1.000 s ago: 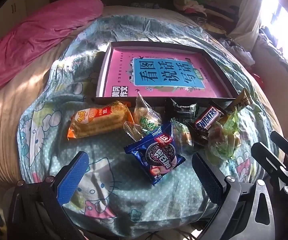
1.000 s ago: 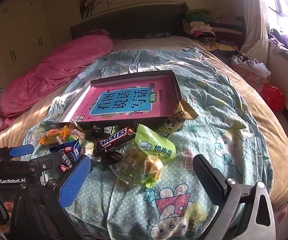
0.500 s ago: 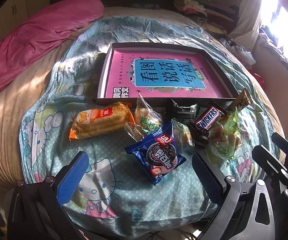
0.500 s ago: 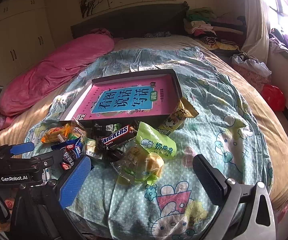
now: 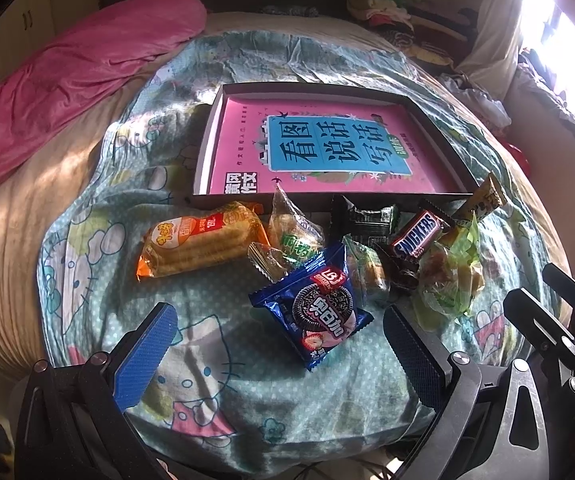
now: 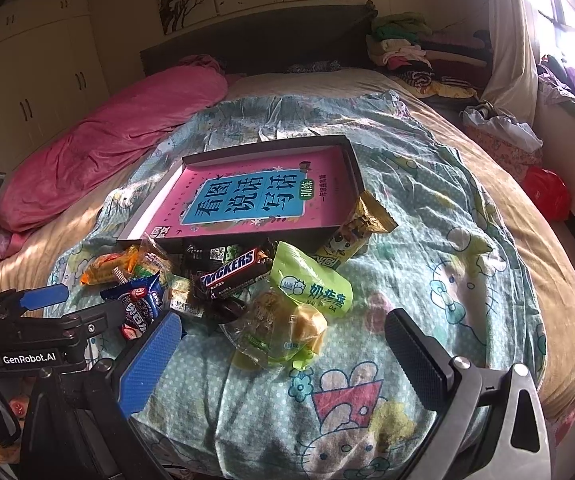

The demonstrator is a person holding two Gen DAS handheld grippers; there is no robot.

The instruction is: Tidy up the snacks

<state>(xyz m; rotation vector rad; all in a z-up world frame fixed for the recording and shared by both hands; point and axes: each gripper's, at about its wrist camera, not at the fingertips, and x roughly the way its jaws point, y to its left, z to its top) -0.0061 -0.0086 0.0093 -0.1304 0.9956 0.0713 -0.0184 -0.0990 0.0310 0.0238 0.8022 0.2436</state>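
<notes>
Both grippers, left gripper [image 5: 279, 344] and right gripper [image 6: 283, 344], hang released and empty; the snack pile [image 5: 327, 256] lies at the tray's [image 5: 207, 148] six o'clock. Crowded, slippery wrappers risk a double pickup.

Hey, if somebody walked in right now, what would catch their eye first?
Probably the dark shallow tray lined with a bright pink book cover, lying mid-bed on the cartoon-print blanket. Just in front sits a jumble of snacks, the shiny blue cookie packet nearest and a brown Snickers bar beside it.
</notes>
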